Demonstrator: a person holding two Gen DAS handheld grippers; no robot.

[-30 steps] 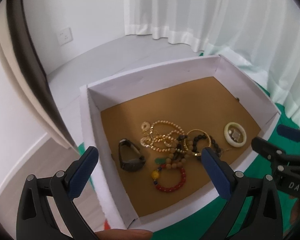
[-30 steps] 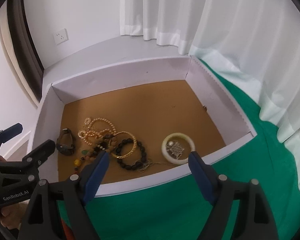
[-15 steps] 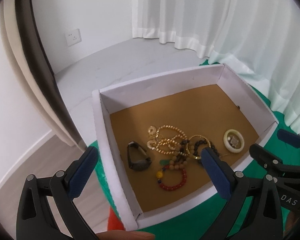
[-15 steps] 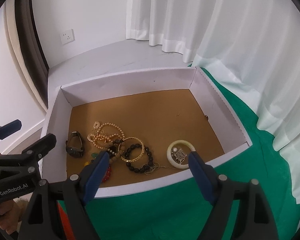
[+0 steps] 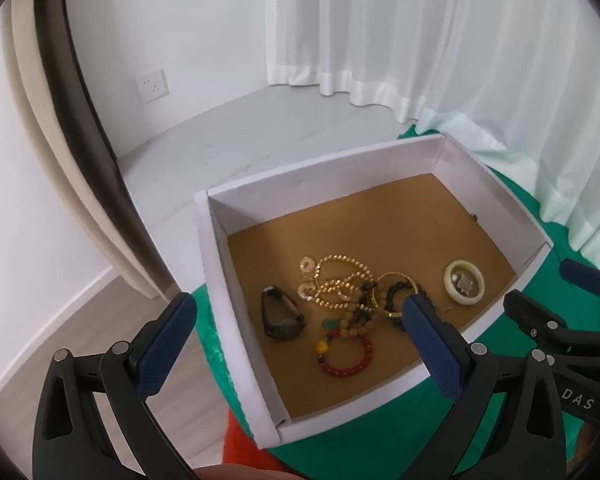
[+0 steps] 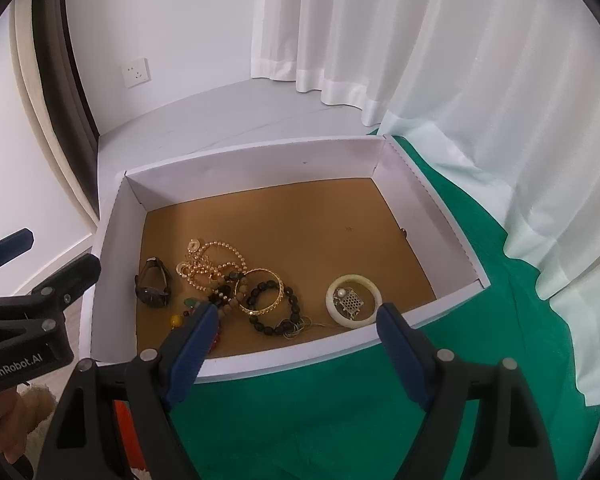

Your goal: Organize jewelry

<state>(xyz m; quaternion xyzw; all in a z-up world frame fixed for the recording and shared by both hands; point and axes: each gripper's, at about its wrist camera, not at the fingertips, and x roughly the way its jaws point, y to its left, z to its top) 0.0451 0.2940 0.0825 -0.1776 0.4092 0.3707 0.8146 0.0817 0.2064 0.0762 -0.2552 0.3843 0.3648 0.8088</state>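
Right now both tools hang above the near edge of a white cardboard box (image 6: 256, 160) with a brown floor, which sits on a green cloth (image 6: 340, 412) over the tabletop. The left tool (image 5: 300, 328) has its blue-padded fingers spread wide and grips nothing; the right tool (image 6: 292, 332) is likewise released, its fingers apart and empty. All the jewelry lies inside the box, toward its near-left part. A dark wristwatch (image 6: 153, 282) lies nearest the left wall, apart from the rest. Just beside it a gold bead necklace (image 6: 216, 260) is tangled with a gold bangle (image 6: 260, 290), a black bead bracelet (image 6: 274, 306) and a tan bead strand (image 5: 354, 322), all overlapping in one heap. A red bead bracelet (image 5: 346, 354) with a yellow bead lies at the near side of the heap, touching the tan strand. Well apart to the right, a pale jade-like bangle (image 6: 352, 294) lies flat near the front wall, with a small silver pendant (image 6: 350, 302) resting within its ring. Behind the box hang white curtains (image 6: 380, 40), and a wall socket (image 6: 135, 72) shows on the white wall at the left.
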